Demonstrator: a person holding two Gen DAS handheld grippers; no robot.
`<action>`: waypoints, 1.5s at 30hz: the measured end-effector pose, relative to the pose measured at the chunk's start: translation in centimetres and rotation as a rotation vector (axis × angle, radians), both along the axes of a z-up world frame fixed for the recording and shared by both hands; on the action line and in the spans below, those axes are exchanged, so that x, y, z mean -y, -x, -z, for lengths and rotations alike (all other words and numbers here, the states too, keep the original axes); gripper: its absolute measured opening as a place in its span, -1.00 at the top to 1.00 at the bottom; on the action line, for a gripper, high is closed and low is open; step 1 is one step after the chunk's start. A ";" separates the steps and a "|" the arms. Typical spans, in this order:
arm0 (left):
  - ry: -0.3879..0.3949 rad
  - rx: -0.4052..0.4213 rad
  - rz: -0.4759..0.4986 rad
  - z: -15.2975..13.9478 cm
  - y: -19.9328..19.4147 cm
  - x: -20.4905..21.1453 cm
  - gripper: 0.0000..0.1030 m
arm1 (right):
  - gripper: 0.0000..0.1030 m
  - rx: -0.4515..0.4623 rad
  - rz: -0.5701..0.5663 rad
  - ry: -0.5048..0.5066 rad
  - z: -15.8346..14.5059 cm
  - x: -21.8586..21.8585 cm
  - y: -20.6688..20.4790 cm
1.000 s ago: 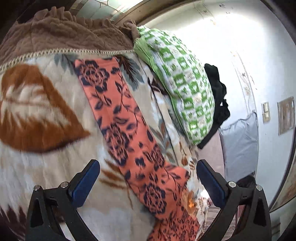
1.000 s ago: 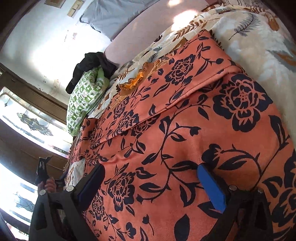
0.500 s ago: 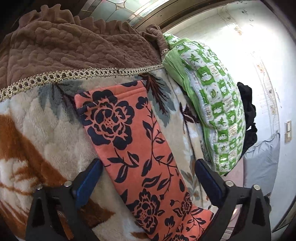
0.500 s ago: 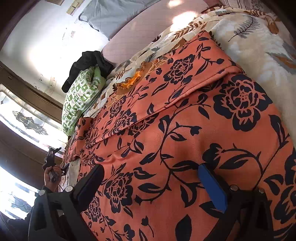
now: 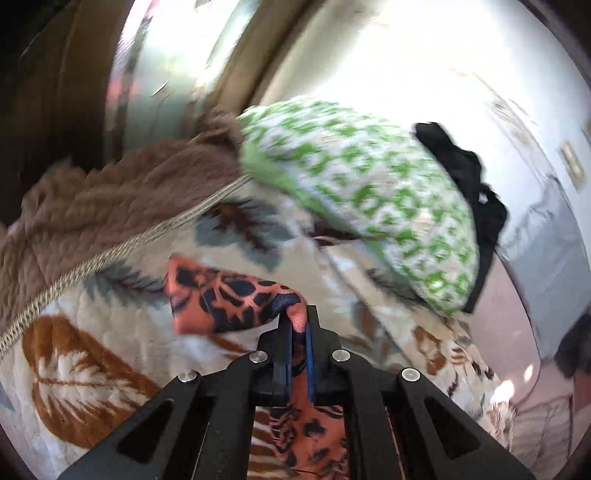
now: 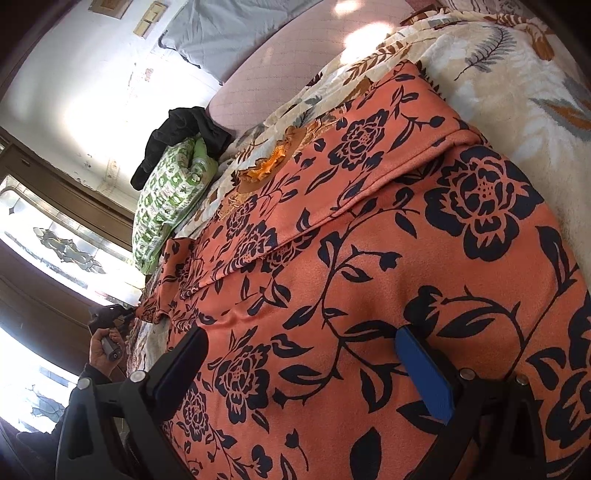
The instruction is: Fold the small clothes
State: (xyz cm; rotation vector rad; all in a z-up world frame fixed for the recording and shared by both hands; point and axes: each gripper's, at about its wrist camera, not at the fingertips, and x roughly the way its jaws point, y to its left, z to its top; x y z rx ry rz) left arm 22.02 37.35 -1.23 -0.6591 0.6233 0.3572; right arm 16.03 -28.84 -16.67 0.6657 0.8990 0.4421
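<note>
An orange garment with a dark floral print (image 6: 369, 258) lies spread over a leaf-patterned blanket (image 6: 517, 85) on a bed. My left gripper (image 5: 297, 321) is shut on the garment's far end (image 5: 229, 299), which is bunched and lifted off the blanket (image 5: 110, 350). In the right wrist view the left gripper (image 6: 127, 314) shows small at the left, pinching that lifted end, with a hand (image 6: 105, 349) on its handle. My right gripper (image 6: 299, 354) stands open low over the near part of the garment, blue pads apart, nothing between them.
A green-and-white pillow (image 5: 362, 188) with a black cloth (image 5: 469, 177) on it lies at the bed's head. A brown quilt (image 5: 110, 199) with a braided edge borders the blanket. A grey cushion (image 6: 229, 33) leans on the white wall. Dark window frames stand at left.
The left gripper has shut on the garment's far end and lifted it, rolling as it rose. The right gripper has stayed still and open.
</note>
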 end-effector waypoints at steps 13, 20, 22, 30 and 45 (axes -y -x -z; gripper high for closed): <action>-0.217 0.056 0.820 -5.2 -5.6 43.2 0.82 | -0.99 0.007 0.018 -0.095 0.0 1.6 1.0; -0.247 -0.266 0.932 4.3 -3.9 44.7 0.44 | -0.99 0.008 0.026 -0.146 0.0 2.6 1.7; -0.310 -0.204 0.850 2.9 -2.4 40.6 0.07 | -0.99 -0.010 0.044 -0.169 -0.3 3.2 2.0; -0.303 -0.205 0.505 5.0 -1.9 24.6 -0.40 | -0.99 0.058 0.120 -0.256 -6.4 5.7 -2.6; -0.252 -0.223 0.513 12.0 -2.0 22.8 -0.45 | 0.87 -0.260 0.097 0.307 -3.1 3.1 -15.9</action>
